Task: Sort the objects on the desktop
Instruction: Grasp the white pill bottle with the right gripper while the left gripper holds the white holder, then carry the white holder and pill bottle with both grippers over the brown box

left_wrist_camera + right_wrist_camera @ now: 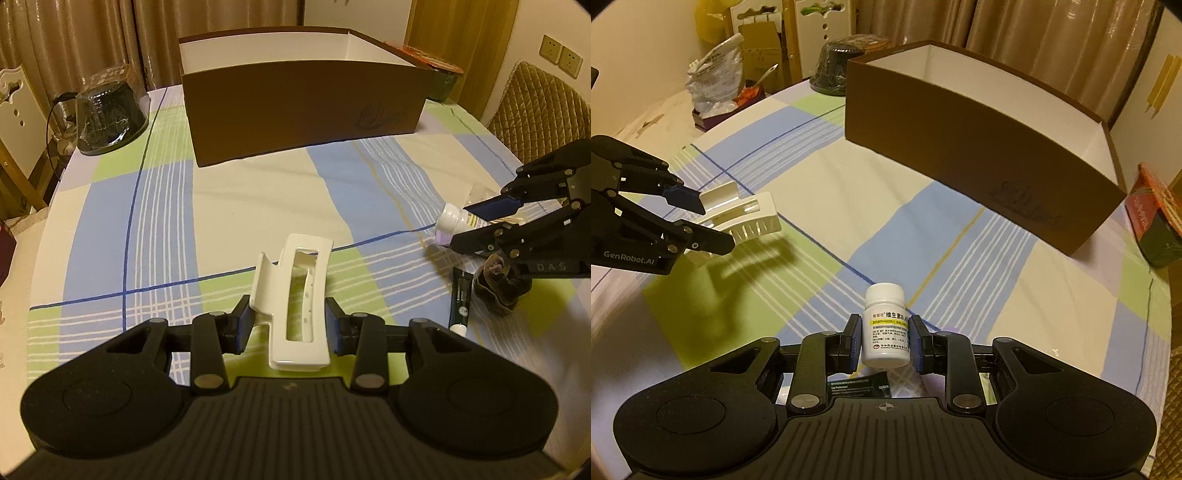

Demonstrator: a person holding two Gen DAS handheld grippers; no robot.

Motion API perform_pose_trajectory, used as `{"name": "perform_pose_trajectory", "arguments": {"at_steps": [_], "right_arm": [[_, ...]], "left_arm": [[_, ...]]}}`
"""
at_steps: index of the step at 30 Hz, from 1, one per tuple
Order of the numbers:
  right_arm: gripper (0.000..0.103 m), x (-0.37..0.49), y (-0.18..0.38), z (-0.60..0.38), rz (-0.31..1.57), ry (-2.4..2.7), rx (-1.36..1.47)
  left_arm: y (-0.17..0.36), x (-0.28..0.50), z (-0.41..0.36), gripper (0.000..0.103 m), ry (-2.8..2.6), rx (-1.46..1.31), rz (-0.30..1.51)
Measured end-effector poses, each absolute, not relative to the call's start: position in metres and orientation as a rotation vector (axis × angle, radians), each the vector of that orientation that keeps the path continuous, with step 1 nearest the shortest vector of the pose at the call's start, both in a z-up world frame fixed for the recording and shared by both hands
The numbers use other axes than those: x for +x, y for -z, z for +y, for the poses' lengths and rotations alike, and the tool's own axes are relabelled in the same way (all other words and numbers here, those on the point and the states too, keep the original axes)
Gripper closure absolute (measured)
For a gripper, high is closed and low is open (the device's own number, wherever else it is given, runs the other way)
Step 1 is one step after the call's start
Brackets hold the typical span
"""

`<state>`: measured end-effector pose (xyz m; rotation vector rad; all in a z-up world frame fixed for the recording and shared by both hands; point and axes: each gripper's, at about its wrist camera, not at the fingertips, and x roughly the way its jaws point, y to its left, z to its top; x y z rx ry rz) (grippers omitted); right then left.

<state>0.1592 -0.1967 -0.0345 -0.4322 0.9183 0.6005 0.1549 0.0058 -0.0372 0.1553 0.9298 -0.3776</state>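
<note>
— What have we got in the left gripper [291,326]?

— The white hair claw clip [295,306]. Our blue pads [246,328] sit on either side of its lower body, clenched on it as far as we can tell from the left wrist view. In the right wrist view the same clip [746,216] hangs off the cloth between the left gripper's [713,223] fingers, its shadow thrown on the checked tablecloth [849,192] below.

— And the right gripper [884,341]?

— We have it grasping the small white pill bottle [886,332], cap pointing away from us, label with a yellow band facing the camera. The pads touch both sides of the bottle. From the left wrist view we see that bottle [456,219] tilted in the right gripper [476,223], near the table's right edge.

— What lies under us there?

— A dark green tube [460,304] flat on the cloth, and just beside it a dark brown scrunchie [495,286]. A corner of the tube [860,386] shows beneath the bottle in the right wrist view.

— The box?

— The brown cardboard box [303,110], open-topped with white inside walls, stands at the far side of the table, well apart from both grippers. A dark upturned bowl [109,118] sits to its left, a red-and-green packet [1156,218] to its right.
</note>
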Motion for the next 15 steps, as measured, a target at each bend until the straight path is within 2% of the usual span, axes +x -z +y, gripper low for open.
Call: {"name": "perform_pose_trajectory", "arguments": {"at_steps": [15], "right_arm": [[0.077, 0.190, -0.009, -0.214, 0.825, -0.547, -0.413]], "left_arm": [[0.012, 0.175, -0.010, 0.068, 0.427, 0.195, 0.861]]}}
